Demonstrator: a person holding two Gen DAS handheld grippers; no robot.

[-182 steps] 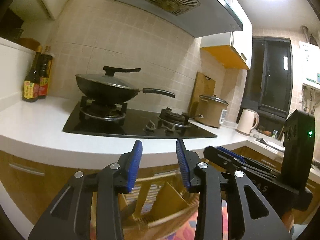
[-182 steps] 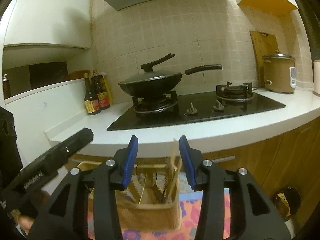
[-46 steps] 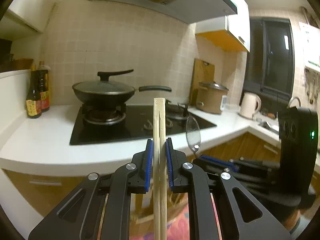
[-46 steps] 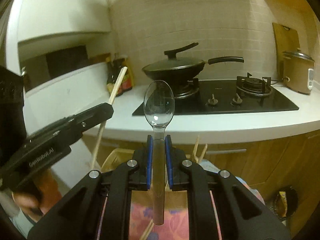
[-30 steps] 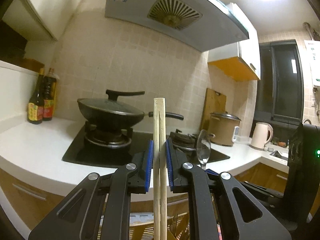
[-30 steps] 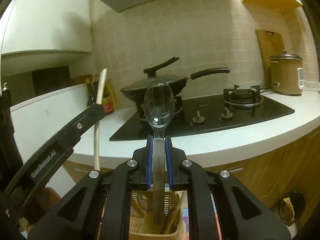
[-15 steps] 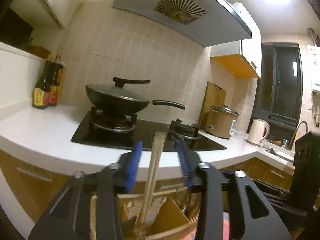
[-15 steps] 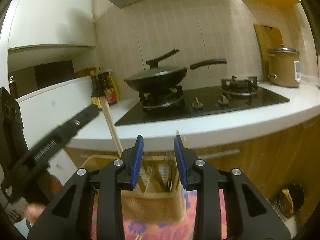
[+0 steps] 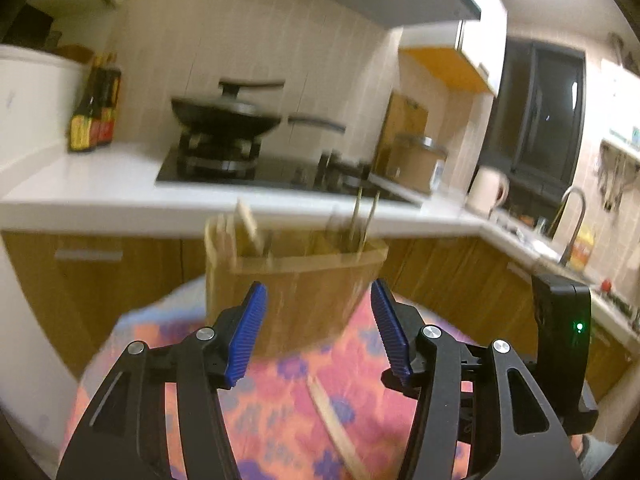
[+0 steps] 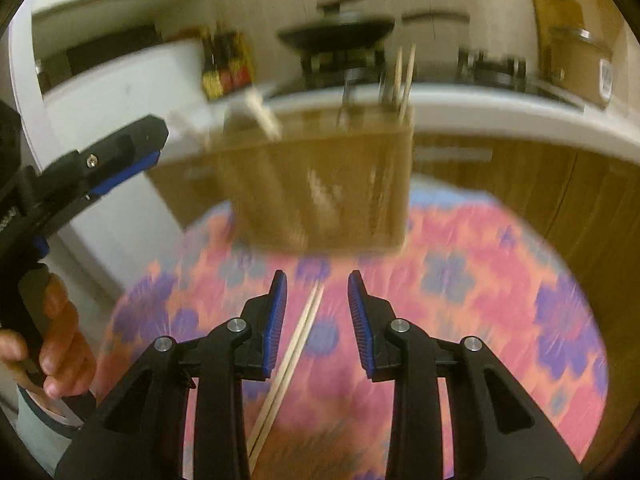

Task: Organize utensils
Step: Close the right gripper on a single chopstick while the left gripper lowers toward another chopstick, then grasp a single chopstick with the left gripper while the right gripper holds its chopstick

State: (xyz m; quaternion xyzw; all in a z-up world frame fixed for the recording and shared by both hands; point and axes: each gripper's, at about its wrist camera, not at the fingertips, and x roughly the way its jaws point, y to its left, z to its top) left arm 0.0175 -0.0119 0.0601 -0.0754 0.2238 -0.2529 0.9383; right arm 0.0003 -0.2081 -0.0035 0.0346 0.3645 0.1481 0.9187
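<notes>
1. I counted one wooden utensil holder (image 10: 320, 188) on the floral cloth (image 10: 500, 280).
2. One pair of chopsticks (image 10: 298, 344) lay on the cloth; I made out two sticks.
3. Two thin sticks (image 10: 402, 76) stood at the holder's right end; the other contents blurred past counting.
4. Two sauce bottles (image 9: 94, 116), one wok (image 9: 226, 114), one rice cooker (image 9: 416, 164), one kettle (image 9: 486, 194).

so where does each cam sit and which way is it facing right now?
Left wrist: on the left gripper, looking along its open fingers at the wooden utensil holder on the floral cloth; the right gripper shows at the right edge.
Right wrist: on the right gripper, tilted down at chopsticks lying on the cloth; the left gripper and the hand holding it show at left.
Shared: holder, cloth, chopsticks, stove with wok.
</notes>
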